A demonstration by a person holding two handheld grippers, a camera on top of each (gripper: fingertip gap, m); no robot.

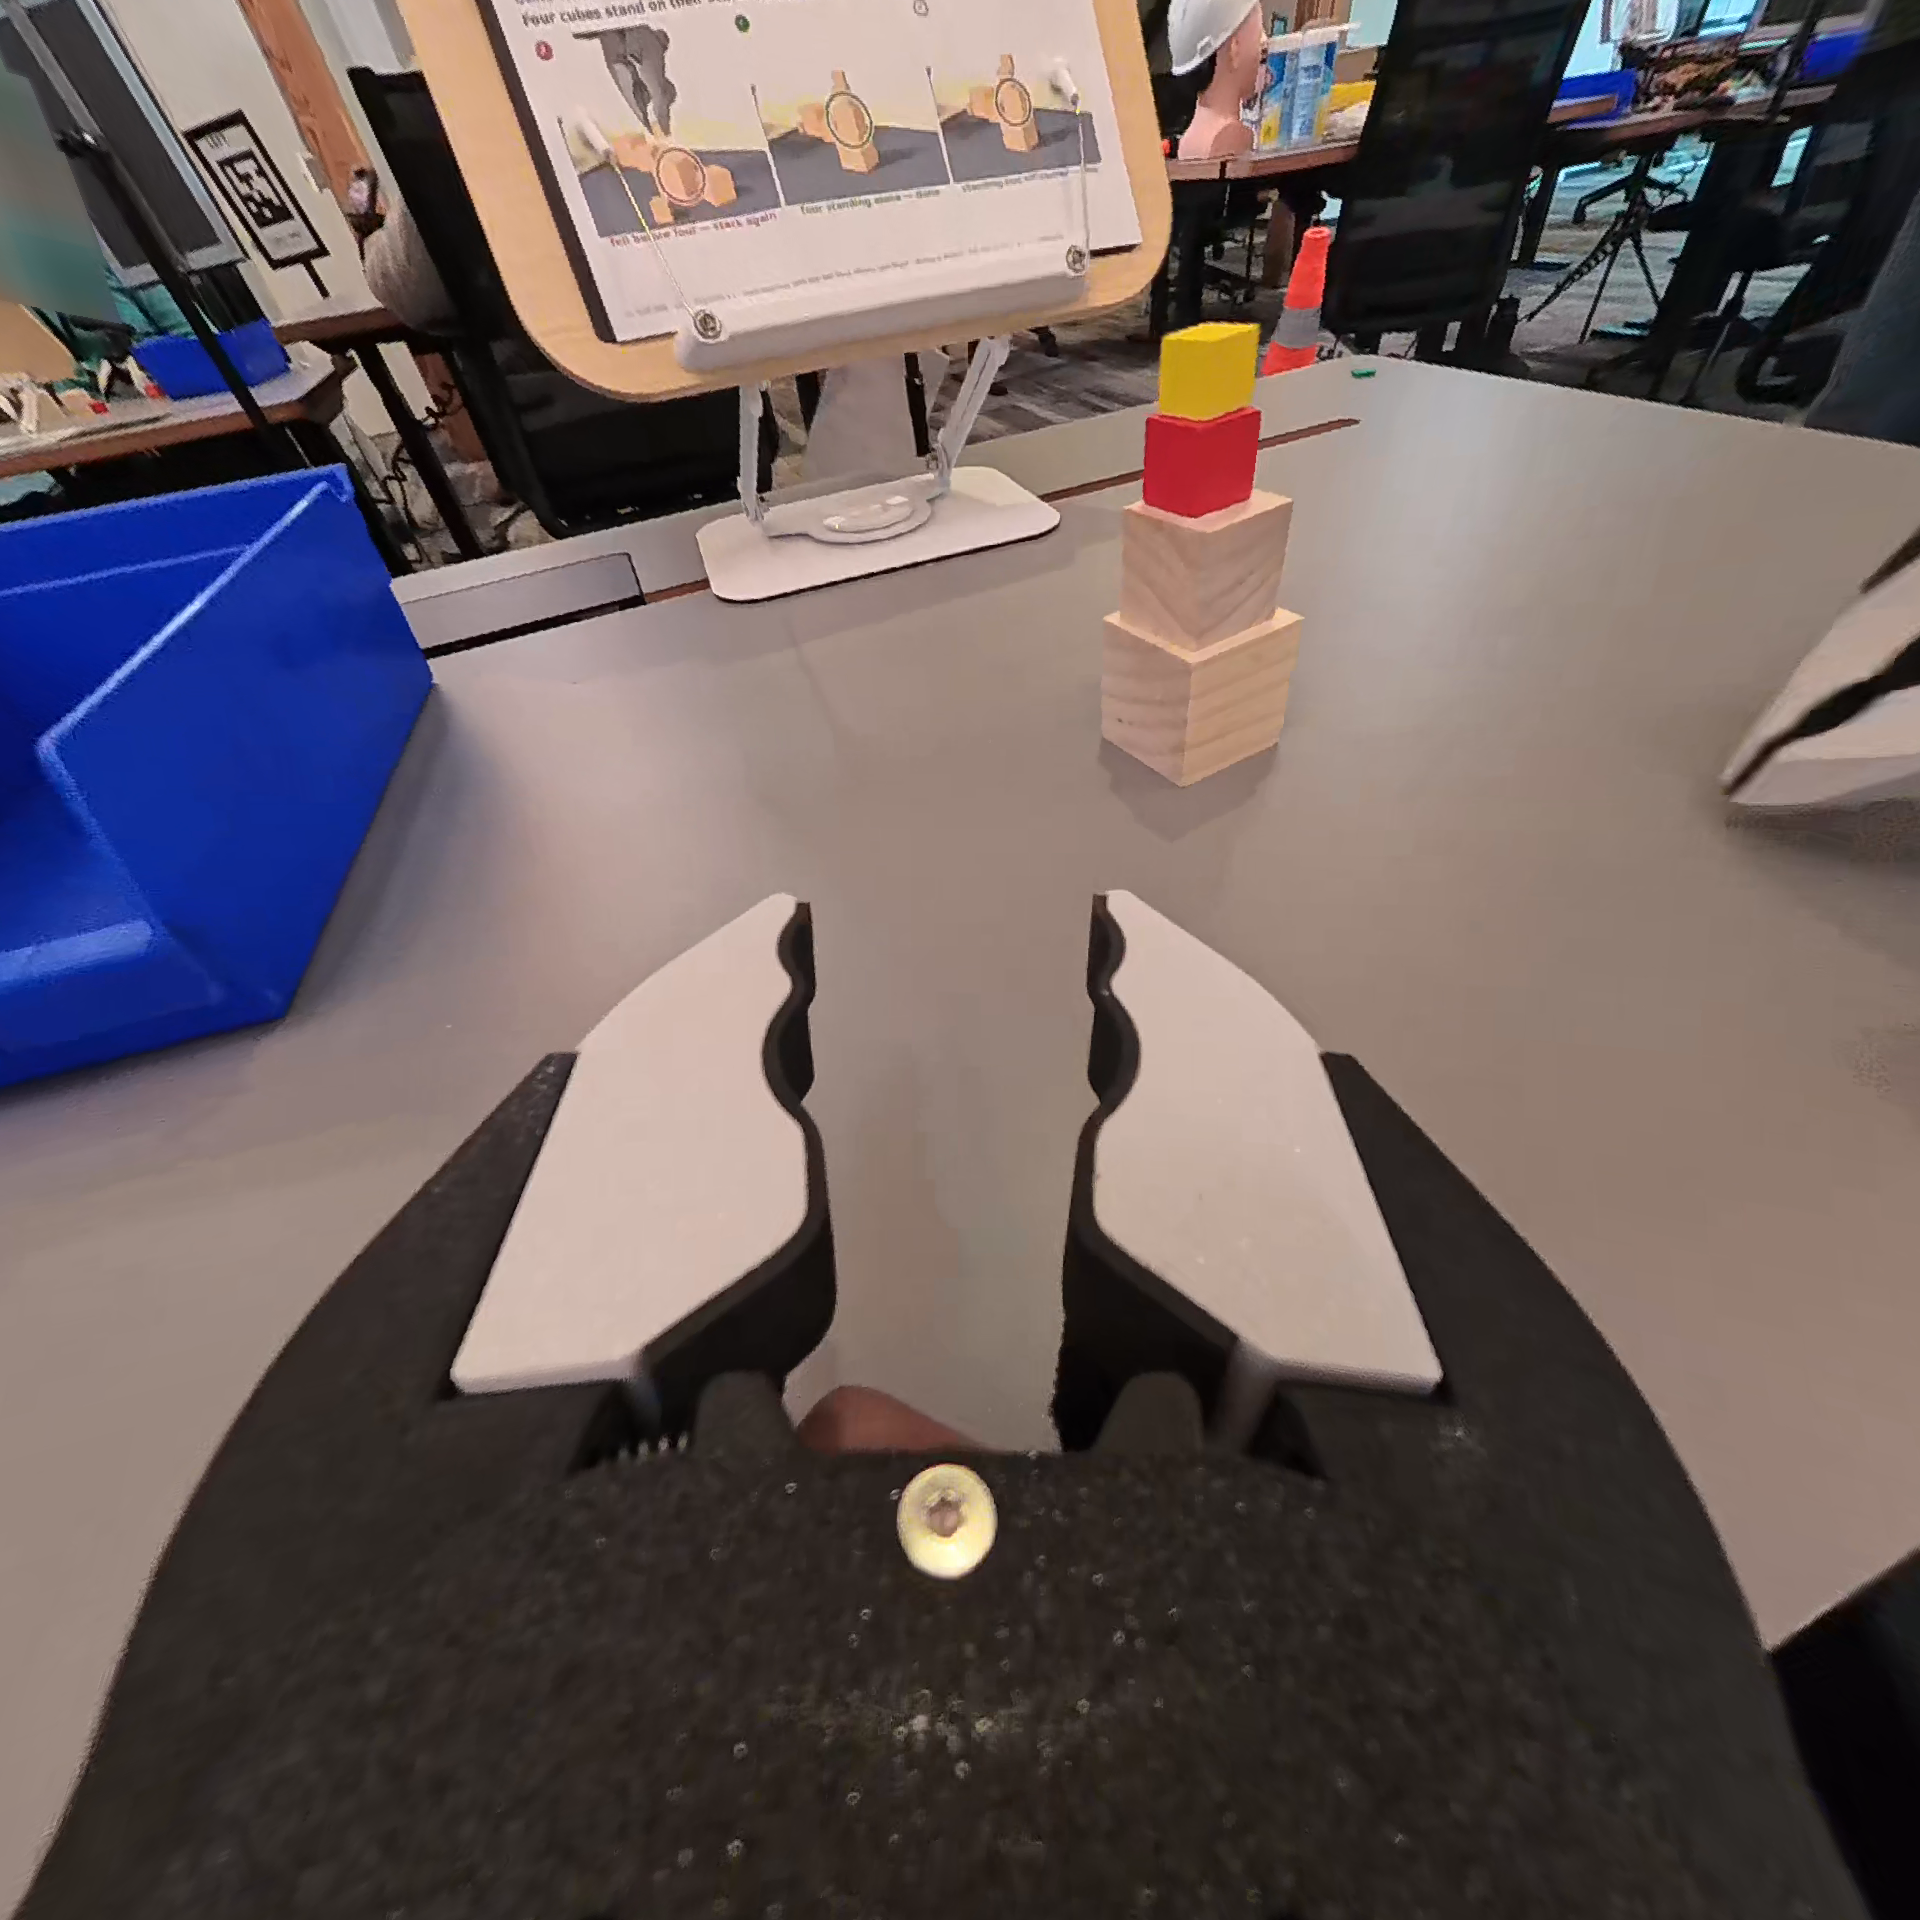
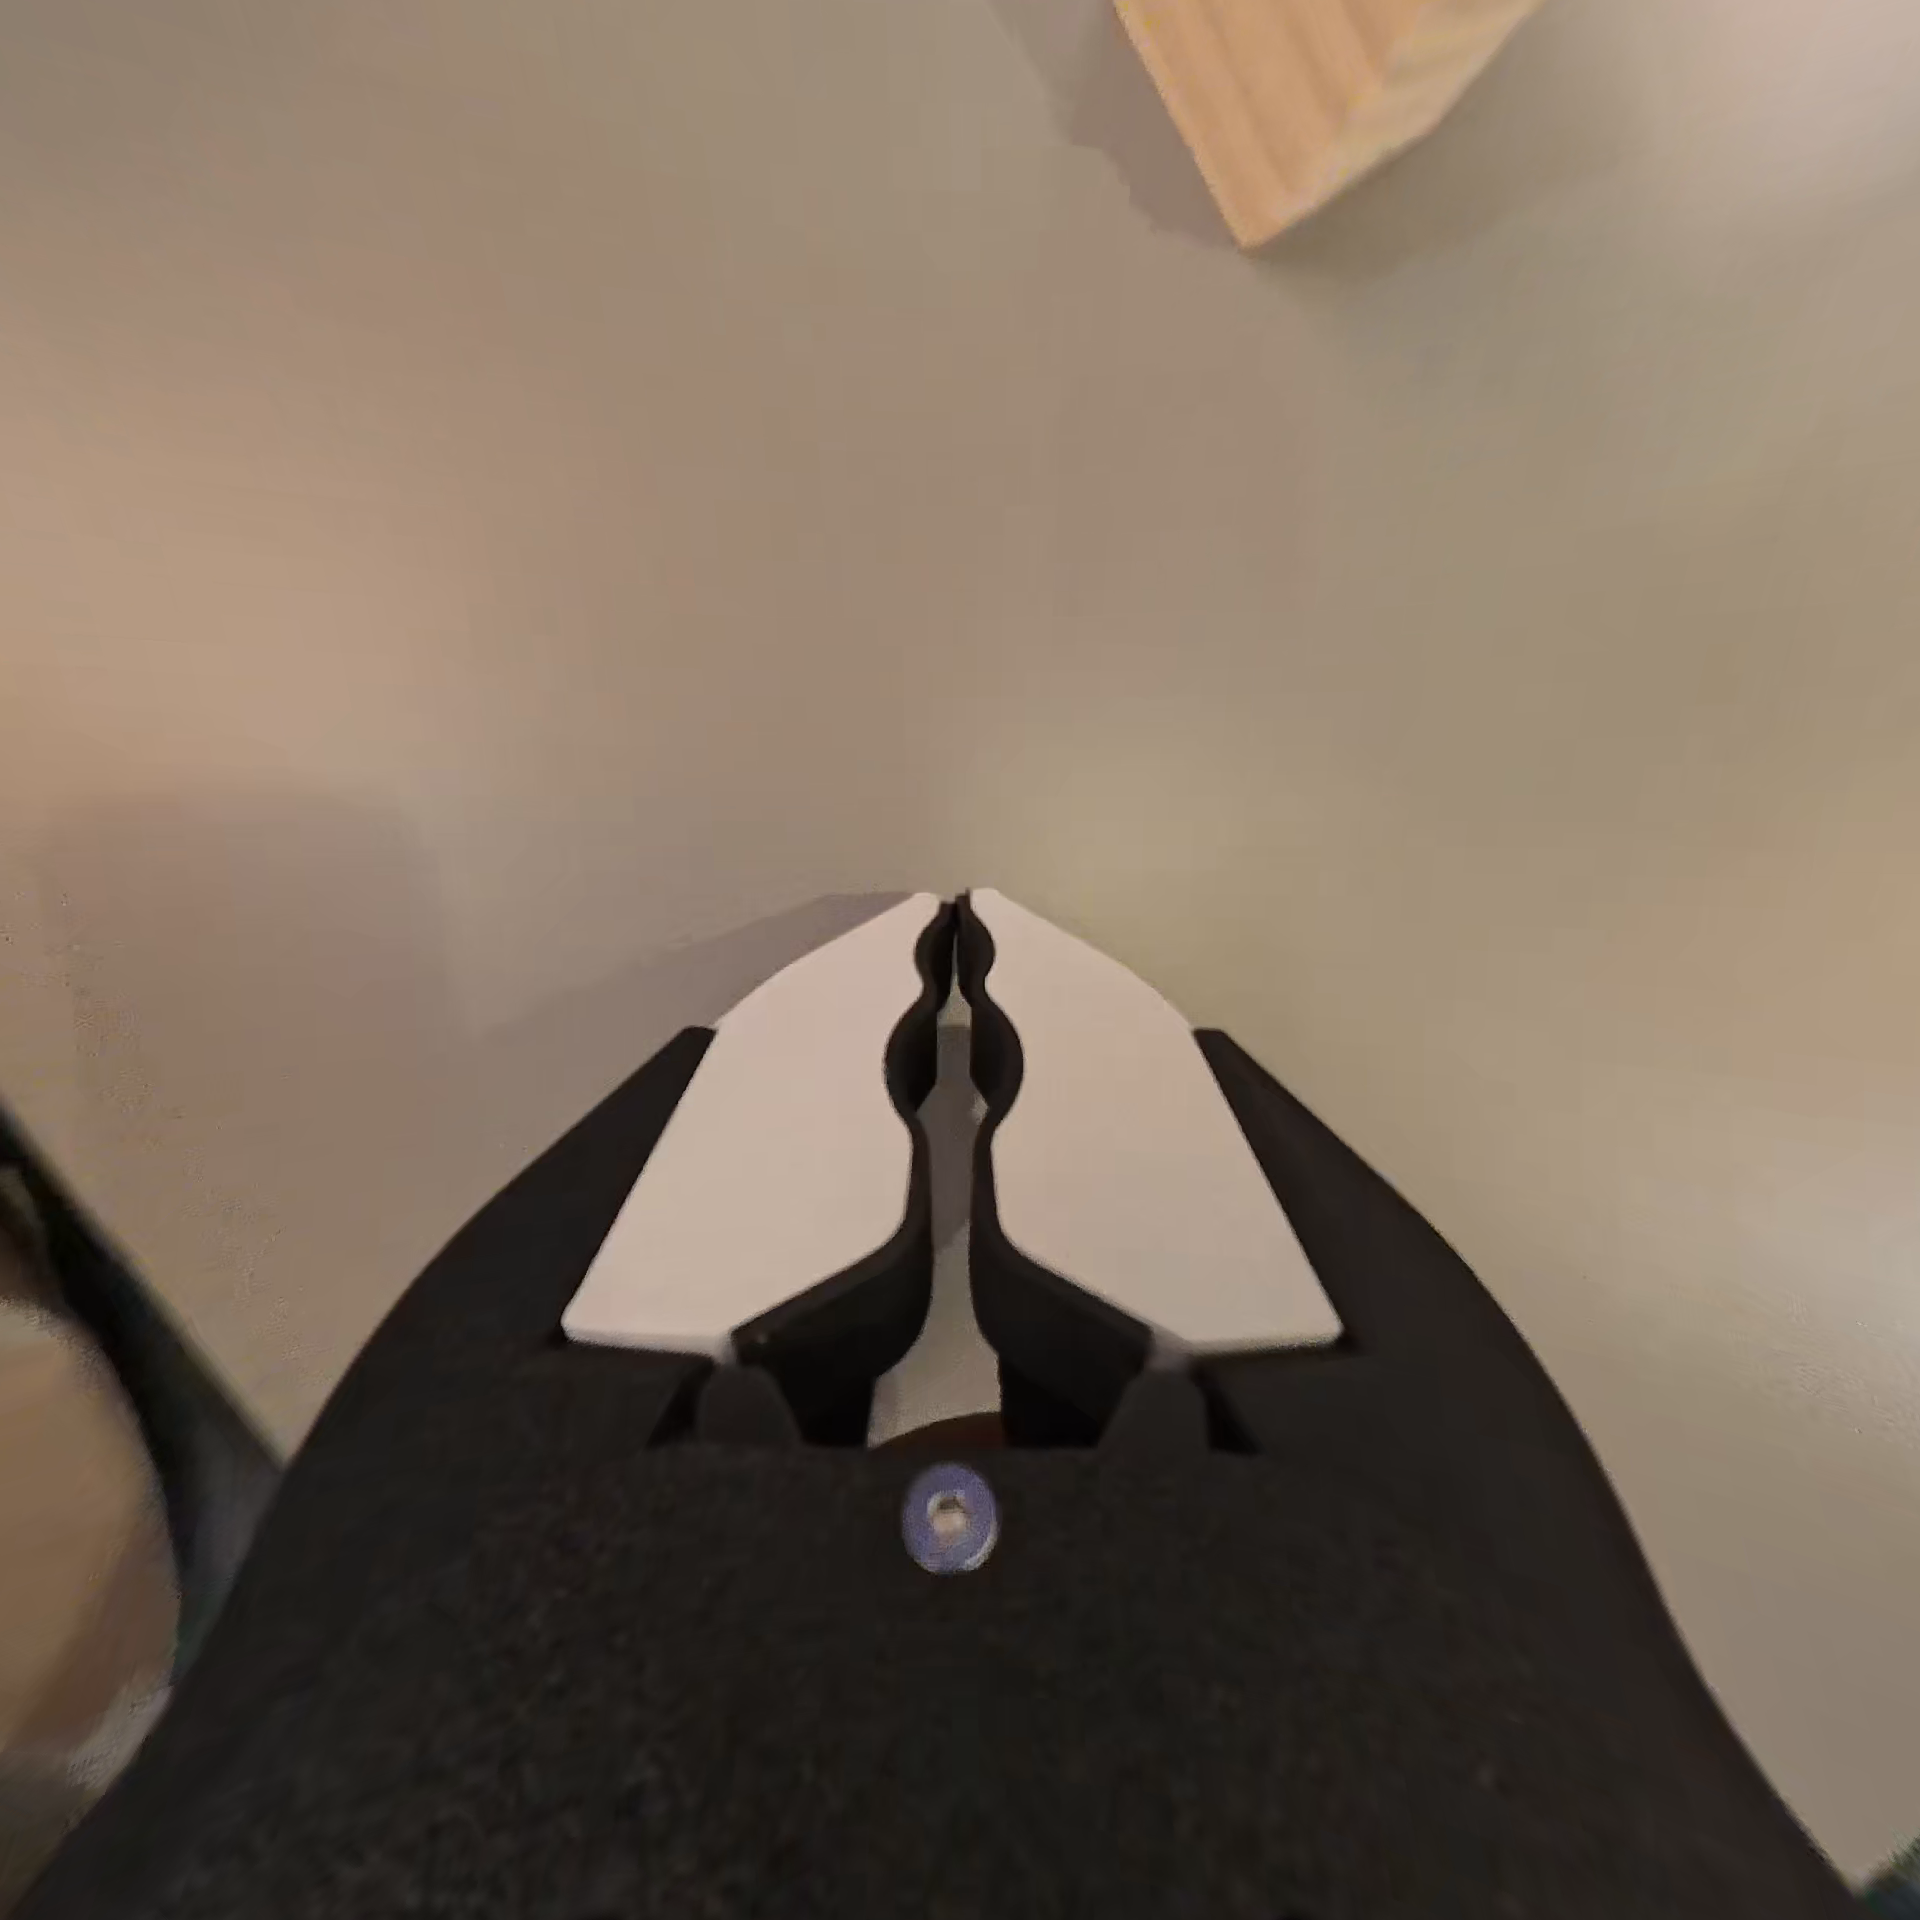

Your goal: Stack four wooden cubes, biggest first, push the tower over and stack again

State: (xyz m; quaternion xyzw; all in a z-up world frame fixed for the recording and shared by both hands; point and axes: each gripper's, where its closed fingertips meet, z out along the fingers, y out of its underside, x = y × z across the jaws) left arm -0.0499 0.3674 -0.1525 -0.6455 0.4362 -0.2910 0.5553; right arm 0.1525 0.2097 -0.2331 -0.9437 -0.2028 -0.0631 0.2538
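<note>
Left wrist view gives us the grey surface (image 1: 1455, 1039), with a blue bin (image 1: 197, 748) at its left edge and a stand with an instruction board (image 1: 831, 156) at the back. Near the middle we see the tower: the largest plain wooden cube (image 1: 1195, 691) at the bottom, a smaller plain cube (image 1: 1205, 566) on it, then a red cube (image 1: 1200, 462), then a yellow cube (image 1: 1208, 371) on top. Our left gripper (image 1: 948, 914) sits well short of the tower, jaws wide and empty. Our right gripper (image 2: 954, 902) points down at the surface, jaws closed on nothing, with one wooden corner showing in its view's top right.
</note>
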